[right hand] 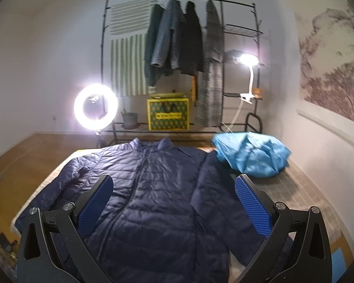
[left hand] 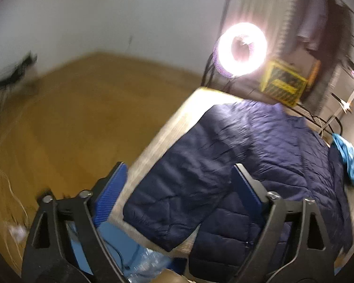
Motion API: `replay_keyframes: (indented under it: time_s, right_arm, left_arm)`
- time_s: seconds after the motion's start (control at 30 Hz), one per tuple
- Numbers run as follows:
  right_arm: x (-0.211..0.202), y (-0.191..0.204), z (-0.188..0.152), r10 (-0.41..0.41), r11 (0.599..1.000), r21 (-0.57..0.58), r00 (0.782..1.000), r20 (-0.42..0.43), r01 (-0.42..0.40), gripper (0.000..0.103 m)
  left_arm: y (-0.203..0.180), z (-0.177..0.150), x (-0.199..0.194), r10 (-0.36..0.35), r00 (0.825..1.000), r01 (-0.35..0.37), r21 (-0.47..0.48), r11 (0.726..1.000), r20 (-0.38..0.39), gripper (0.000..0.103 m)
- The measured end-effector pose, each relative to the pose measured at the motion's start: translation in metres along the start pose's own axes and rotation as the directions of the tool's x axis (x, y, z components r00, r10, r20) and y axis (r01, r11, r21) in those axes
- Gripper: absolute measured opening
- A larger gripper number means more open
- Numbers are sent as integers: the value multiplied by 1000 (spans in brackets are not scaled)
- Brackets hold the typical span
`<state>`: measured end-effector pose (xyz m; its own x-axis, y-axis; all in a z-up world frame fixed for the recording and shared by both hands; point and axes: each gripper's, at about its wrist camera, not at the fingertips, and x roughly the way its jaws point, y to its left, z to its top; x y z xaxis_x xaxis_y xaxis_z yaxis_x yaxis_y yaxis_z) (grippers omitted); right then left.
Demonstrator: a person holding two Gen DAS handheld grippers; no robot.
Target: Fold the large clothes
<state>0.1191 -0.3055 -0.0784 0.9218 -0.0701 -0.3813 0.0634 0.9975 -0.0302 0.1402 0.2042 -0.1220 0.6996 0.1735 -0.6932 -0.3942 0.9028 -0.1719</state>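
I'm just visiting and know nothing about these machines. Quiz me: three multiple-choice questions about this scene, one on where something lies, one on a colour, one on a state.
1. Where is the light blue garment?
A. on the rack
B. on the table, beside the jacket
C. on the floor

2. What colour is the quilted jacket?
A. navy
B. red
C. white

3. How is the right claw?
A. shut on the jacket
B. open, holding nothing
C. holding a box

Answers: B, it lies crumpled by the jacket's sleeve; A, dark blue quilting; B, pads apart above the jacket.

Your left wrist view is motion-blurred, smearing the wooden floor (left hand: 82, 108). The navy puffer jacket's (right hand: 158, 188) hem is cut off below.
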Motion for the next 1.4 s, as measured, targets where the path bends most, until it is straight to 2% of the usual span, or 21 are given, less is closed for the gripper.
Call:
replay_keyframes:
  time_s: [0.13,0.23,0.43,0.5,0.63,0.67,0.73,0.8,0.87,0.93,1.0,1.1,1.2,1.3,1.4]
  right_arm:
    - [25,20,4,65,997,-44,998,0,-65,102]
    - [41,32,2,111,992,-61,994,-16,-112,102]
    - [61,41,-8,170,981,-82,984,-62,-175,102]
    - [66,41,-9,177,981,-71,981,-82,-183,102]
    - [72,36,-10,176,981,-57,979,-101,-183,102]
    - [73,36,-11,173,982,-58,980,-103,-180,102]
    - [77,35,-12,169,983,-58,979,-111,-176,102]
    - [79,35,-13,169,983,-56,978,-119,-177,102]
    - [79,35,-14,168,982,-61,978,-122,-176,102]
    - [80,37,-14,168,982,-69,978,-123,-177,102]
    - [80,40,-15,169,981,-76,978,-124,-179,102]
    - [82,42,-17,173,979,-86,977,-125,-184,102]
    - [88,45,-20,195,974,-90,971,-137,-209,102]
    - [96,49,-22,211,970,-89,963,-167,-227,102]
    - [104,57,-24,223,964,-105,956,-188,-245,102]
  left_arm:
    - [32,-15,49,-16,988,1,-93,996,-154,85]
    - [50,-32,77,1,968,-38,-143,989,-252,79]
    - [82,-52,119,62,935,-133,-182,974,-349,78]
    - [88,-59,130,50,922,-137,-202,970,-385,77]
    - [93,-71,148,41,897,-142,-200,970,-440,65]
    - [93,-74,151,33,894,-136,-200,970,-447,63]
    - [92,-77,155,24,889,-131,-204,970,-456,54]
    - [92,-78,156,25,888,-134,-207,969,-459,48]
    - [89,-77,155,29,891,-131,-196,972,-453,35]
    - [86,-76,154,22,896,-118,-189,975,-444,17]
    - [82,-73,152,3,900,-92,-184,979,-436,7]
    - [73,-64,142,-25,918,-48,-174,984,-395,3]
    - [58,-50,125,-129,931,52,-226,973,-341,2]
    - [33,-33,109,-201,935,141,-214,967,-292,2]
    - [-6,-13,93,-255,934,222,-151,963,-251,2]
